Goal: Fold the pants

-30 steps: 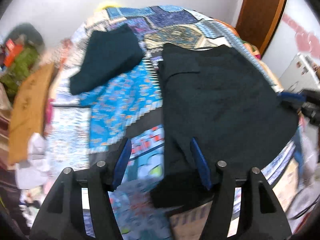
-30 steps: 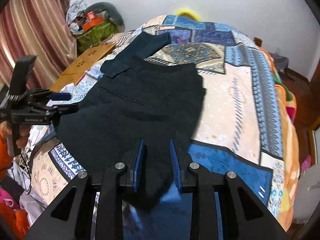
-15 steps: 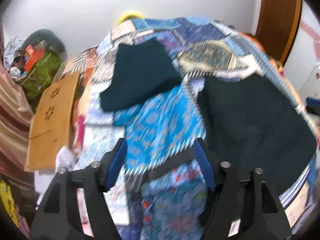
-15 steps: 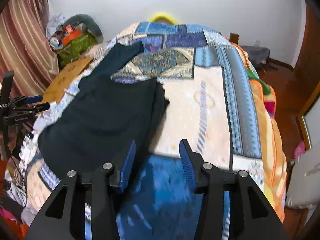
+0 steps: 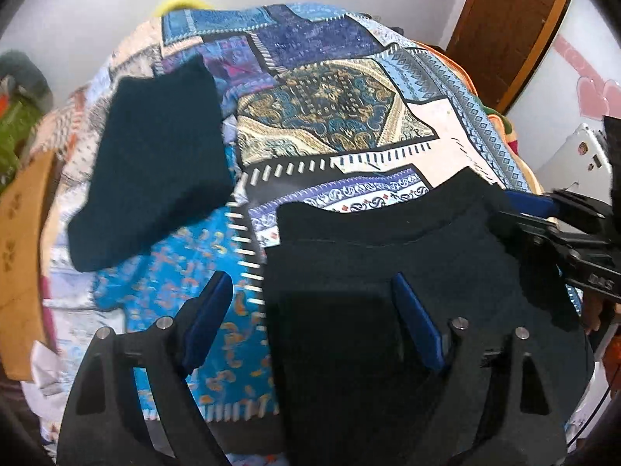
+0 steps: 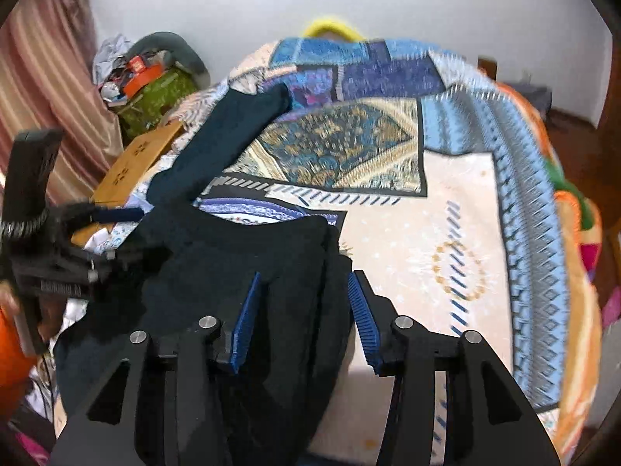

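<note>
Dark navy pants (image 5: 388, 272) lie folded on the patchwork bedspread near the bed's front edge; they also show in the right wrist view (image 6: 248, 264). My left gripper (image 5: 310, 291) is open over the pants' left edge, one finger over the blue patch, one over the cloth. My right gripper (image 6: 302, 287) is open over the pants' right edge, empty. Each gripper shows in the other's view, the right one (image 5: 562, 240) and the left one (image 6: 62, 256), at opposite sides of the pants.
A second dark folded garment (image 5: 155, 163) lies further back on the bed (image 6: 446, 233). A wooden board (image 6: 136, 163) and a green bag with clutter (image 6: 155, 89) stand left of the bed. A brown door (image 5: 512, 19) is at the far right.
The pants are now a smaller, folded bundle. My right gripper was nearly shut on cloth a second ago and has opened. Both grippers have come back over the pants' side edges.
</note>
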Motion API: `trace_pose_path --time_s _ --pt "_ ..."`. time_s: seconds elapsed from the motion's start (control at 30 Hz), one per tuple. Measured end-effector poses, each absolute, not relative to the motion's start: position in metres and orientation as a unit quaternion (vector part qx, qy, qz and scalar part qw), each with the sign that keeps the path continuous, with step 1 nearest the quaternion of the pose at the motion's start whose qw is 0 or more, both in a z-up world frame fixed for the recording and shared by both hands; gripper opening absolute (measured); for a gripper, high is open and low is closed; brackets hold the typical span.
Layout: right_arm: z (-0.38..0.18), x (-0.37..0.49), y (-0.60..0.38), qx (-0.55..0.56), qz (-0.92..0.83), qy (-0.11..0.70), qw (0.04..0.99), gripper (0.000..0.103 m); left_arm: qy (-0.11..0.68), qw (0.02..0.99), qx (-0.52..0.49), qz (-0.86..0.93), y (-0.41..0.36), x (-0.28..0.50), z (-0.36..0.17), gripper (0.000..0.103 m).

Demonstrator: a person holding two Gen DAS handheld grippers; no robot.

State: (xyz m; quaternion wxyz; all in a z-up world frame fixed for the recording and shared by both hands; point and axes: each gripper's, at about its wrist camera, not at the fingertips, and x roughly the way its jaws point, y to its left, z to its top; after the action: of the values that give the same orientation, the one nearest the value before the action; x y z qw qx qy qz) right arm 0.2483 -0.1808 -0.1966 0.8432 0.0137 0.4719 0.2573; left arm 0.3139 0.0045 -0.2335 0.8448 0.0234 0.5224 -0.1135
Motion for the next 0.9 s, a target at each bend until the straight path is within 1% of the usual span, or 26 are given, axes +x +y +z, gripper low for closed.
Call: trace_pose_path --time_s 0.1,0.23,0.33,0.47,0.6,0.7,0.73,0.77,0.8,0.83,0.87,0.9 --pt "-0.196 0.242 -0.171 -0.043 0.264 0.450 0.852 0.027 0.507 0.855 0.027 -0.108 0.009 0.311 -0.232 0.085" --pt "-0.196 0.237 -0.165 -0.089 0.253 0.424 0.865 0.023 0.498 0.861 0.034 -0.095 0.014 0.315 -0.237 0.089" --pt "-0.201 0.242 -0.167 -0.085 0.245 0.429 0.865 0.022 0.488 0.867 0.044 -0.085 0.014 0.316 -0.239 0.092" --pt "-0.197 0.243 -0.167 -0.084 0.238 0.435 0.864 0.022 0.499 0.863 0.035 -0.074 0.015 0.319 -0.235 0.092" --pt "-0.179 0.234 -0.171 -0.084 0.229 0.433 0.868 0.023 0.467 0.880 0.079 -0.049 0.005 0.304 -0.207 0.091" --pt "-0.163 0.223 -0.176 -0.079 0.228 0.427 0.871 0.023 0.450 0.887 0.080 -0.055 0.006 0.292 -0.188 0.091" --pt "-0.158 0.218 -0.178 -0.077 0.230 0.426 0.871 0.025 0.450 0.888 0.073 -0.064 0.007 0.287 -0.181 0.091" --pt "-0.153 0.213 -0.179 -0.074 0.230 0.426 0.872 0.032 0.452 0.886 0.067 -0.071 0.008 0.284 -0.178 0.092" --pt "-0.147 0.206 -0.182 -0.070 0.233 0.423 0.873 0.043 0.457 0.884 0.059 -0.080 0.010 0.279 -0.174 0.093" --pt "-0.144 0.201 -0.182 -0.066 0.234 0.420 0.874 0.049 0.460 0.882 0.051 -0.087 0.011 0.275 -0.172 0.094" --pt "-0.142 0.195 -0.183 -0.062 0.236 0.416 0.876 0.061 0.462 0.881 0.046 -0.090 0.012 0.272 -0.172 0.094" --pt "-0.140 0.188 -0.185 -0.056 0.238 0.412 0.878 0.066 0.465 0.879 0.042 -0.091 0.013 0.268 -0.172 0.095"
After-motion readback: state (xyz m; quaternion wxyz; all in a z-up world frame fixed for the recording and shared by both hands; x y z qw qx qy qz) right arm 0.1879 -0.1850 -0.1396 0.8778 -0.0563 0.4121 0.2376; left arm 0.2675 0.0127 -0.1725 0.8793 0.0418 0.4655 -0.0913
